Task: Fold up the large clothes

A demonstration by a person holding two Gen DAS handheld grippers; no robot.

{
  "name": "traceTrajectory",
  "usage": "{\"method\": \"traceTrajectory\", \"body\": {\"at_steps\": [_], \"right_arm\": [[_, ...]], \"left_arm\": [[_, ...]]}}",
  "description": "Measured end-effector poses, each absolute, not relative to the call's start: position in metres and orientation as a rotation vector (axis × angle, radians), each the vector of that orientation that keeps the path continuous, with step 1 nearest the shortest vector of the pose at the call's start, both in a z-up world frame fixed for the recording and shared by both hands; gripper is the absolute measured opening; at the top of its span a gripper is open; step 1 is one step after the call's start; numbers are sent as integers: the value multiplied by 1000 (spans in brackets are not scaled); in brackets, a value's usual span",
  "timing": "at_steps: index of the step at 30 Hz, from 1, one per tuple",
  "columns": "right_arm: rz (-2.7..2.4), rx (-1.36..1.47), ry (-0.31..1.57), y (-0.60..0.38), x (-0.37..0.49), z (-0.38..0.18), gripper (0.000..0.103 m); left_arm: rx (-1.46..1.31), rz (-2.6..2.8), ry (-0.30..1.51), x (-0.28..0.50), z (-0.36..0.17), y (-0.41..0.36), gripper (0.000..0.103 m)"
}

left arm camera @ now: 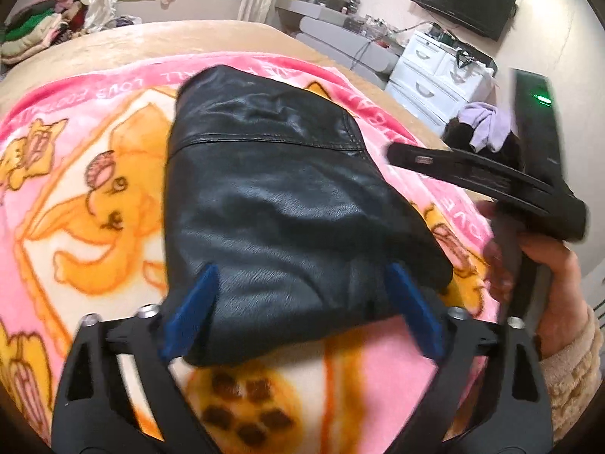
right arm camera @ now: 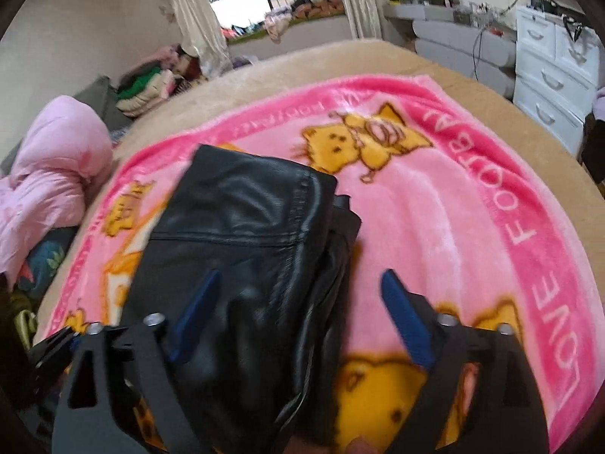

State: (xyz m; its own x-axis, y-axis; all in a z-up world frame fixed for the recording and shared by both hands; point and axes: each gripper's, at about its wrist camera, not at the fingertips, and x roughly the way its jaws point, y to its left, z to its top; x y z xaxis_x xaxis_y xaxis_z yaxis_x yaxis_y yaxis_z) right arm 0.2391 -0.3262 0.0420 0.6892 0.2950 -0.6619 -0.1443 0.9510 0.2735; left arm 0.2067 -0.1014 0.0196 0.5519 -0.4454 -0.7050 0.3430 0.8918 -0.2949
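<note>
A black leather garment (left arm camera: pixel 280 204) lies folded into a compact stack on a pink cartoon blanket (left arm camera: pixel 87 196). My left gripper (left arm camera: pixel 302 283) is open, its blue fingers (left arm camera: pixel 193 310) spread over the garment's near edge, holding nothing. In the right wrist view the same garment (right arm camera: pixel 242 249) lies left of centre on the blanket (right arm camera: pixel 435 208). My right gripper (right arm camera: pixel 298 287) is open above the garment's right edge, empty. The right gripper's body (left arm camera: pixel 529 185) and the hand holding it show at the right of the left wrist view.
The blanket covers a beige bed (left arm camera: pixel 159 38). A pink quilt (right arm camera: pixel 49 174) lies at the bed's left side. White drawers (right arm camera: pixel 556 72) and a grey desk (left arm camera: pixel 340 34) stand right of the bed. Piled clothes (left arm camera: pixel 34 26) sit by the window.
</note>
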Motion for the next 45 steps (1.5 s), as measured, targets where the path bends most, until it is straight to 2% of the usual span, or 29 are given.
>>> {"method": "traceTrajectory", "body": {"at_steps": [7,20,28,45], "right_arm": [[281,187,595,-327,156,68,98],[237,165,521,-308,49,47,98],[194,109,483,-296,17,36,98],[189,109,535,-287,5,20,99]], "left_arm": [[-126,-430,800,173,33,-87,94],[-113,-370,744,108,30,-68,94],[-150,-331,741,83,19,-51,94],[-142,-288,743,74,19,-44,94]]}}
